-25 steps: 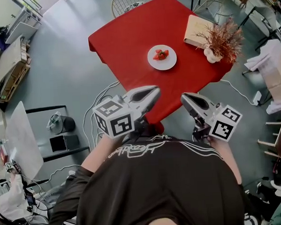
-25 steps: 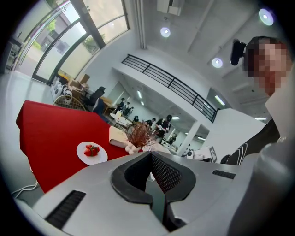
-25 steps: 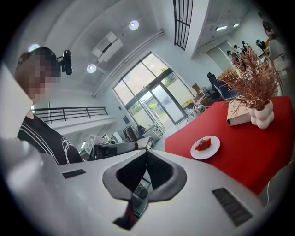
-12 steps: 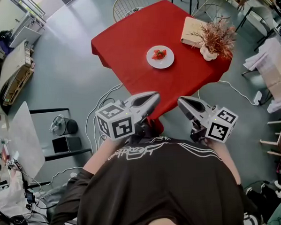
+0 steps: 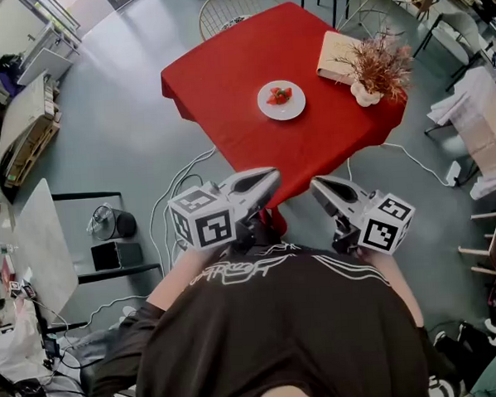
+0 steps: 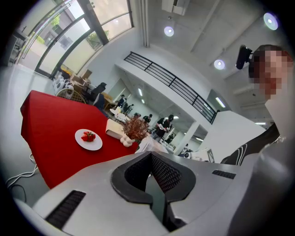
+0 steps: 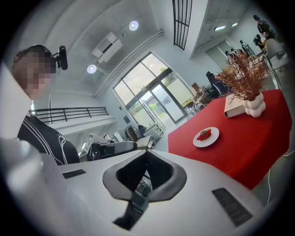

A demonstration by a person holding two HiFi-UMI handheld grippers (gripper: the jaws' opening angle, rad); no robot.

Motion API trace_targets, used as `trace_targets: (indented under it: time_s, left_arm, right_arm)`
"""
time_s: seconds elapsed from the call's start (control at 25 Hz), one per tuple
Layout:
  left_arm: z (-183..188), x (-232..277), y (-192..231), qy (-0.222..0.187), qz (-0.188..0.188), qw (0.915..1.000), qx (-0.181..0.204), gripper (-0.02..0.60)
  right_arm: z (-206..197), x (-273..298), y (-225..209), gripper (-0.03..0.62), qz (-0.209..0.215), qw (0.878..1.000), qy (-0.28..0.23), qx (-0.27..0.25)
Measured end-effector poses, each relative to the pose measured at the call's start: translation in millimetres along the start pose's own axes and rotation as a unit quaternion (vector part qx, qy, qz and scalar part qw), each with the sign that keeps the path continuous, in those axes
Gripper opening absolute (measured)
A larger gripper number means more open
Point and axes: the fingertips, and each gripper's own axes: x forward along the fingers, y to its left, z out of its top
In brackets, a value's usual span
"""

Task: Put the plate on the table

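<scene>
A white plate [image 5: 281,100] with red strawberries rests near the middle of the red-clothed table [image 5: 242,78]. It also shows in the left gripper view as the plate [image 6: 88,138] and in the right gripper view as the plate [image 7: 206,137]. My left gripper [image 5: 272,177] is held close to the person's chest, short of the table's near corner, jaws shut and empty. My right gripper [image 5: 316,186] sits beside it, jaws shut with nothing between them. Both are well back from the plate.
A vase of dried red-brown branches [image 5: 375,66] and a tan book [image 5: 337,52] stand at the table's right side. White cables [image 5: 181,182] trail on the grey floor by the near corner. A wire chair [image 5: 230,8] stands beyond the table. Shelving and clutter line the left.
The table and plate have slid slightly up and away in the head view as the person stepped back. Both grippers stay shut near the chest.
</scene>
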Motion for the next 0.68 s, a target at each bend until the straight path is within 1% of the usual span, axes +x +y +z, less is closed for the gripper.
trace_targets:
  time_s: [0.28, 0.52, 0.68]
  left_arm:
    - [-2.9, 1.9, -2.1, 0.002, -0.003, 1.0, -0.003, 0.006]
    - [-10.1, 4.4, 2.3, 0.004, -0.004, 0.9997, -0.022, 0.006]
    - [-11.1, 6.6, 3.7, 0.009, -0.004, 0.9996, -0.026, 0.007]
  right_arm:
    - [-0.3, -2.1, 0.4, 0.008, -0.002, 1.0, -0.001, -0.005]
    - [-8.3, -0.2, -1.1, 0.008, -0.002, 1.0, 0.008, -0.001]
    - [-8.7, -1.4, -1.9, 0.008, -0.006, 1.0, 0.01, -0.002]
